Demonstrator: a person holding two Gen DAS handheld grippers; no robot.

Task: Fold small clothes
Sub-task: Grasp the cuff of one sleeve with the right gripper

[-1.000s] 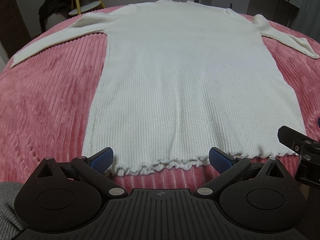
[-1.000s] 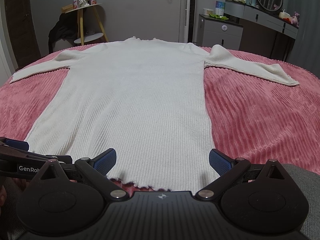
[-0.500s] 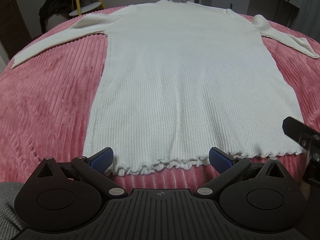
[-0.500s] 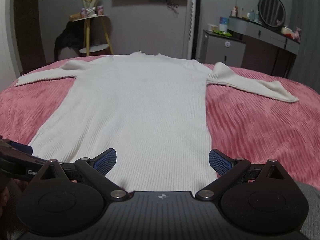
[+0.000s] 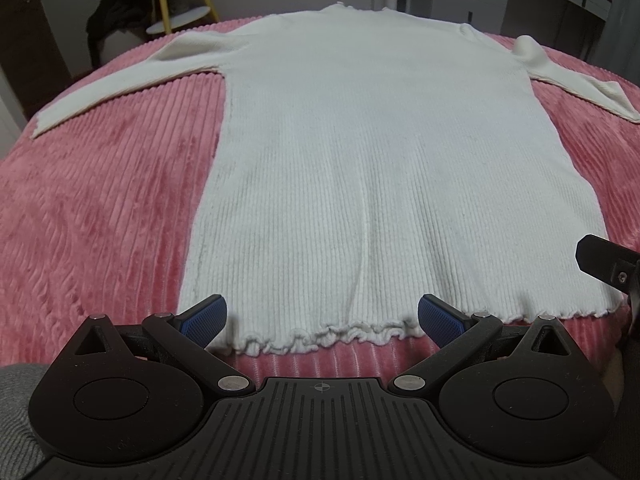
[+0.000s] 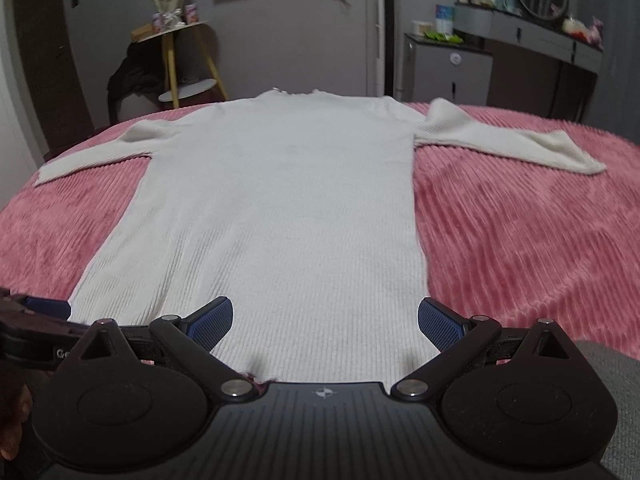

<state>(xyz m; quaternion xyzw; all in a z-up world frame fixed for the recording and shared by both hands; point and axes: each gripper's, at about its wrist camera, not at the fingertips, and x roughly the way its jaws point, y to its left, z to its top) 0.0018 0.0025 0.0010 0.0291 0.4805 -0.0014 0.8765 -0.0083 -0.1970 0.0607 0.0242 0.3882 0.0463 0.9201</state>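
Sweater (image 5: 380, 168): white, flat on the pink bed (image 5: 100, 208), sleeves out.
Left gripper (image 5: 322, 316): jaws spread at the hem.
Right gripper (image 6: 325, 318): jaws spread, empty.

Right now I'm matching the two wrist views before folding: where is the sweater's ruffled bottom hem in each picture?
Left wrist view: the ruffled hem runs across the lower middle, just beyond the open left gripper.
Right wrist view: the hem is mostly hidden behind the right gripper body; only a bit shows at bottom centre.
Shared landmark: the yellow-legged side table, upper left behind the pink bedspread.
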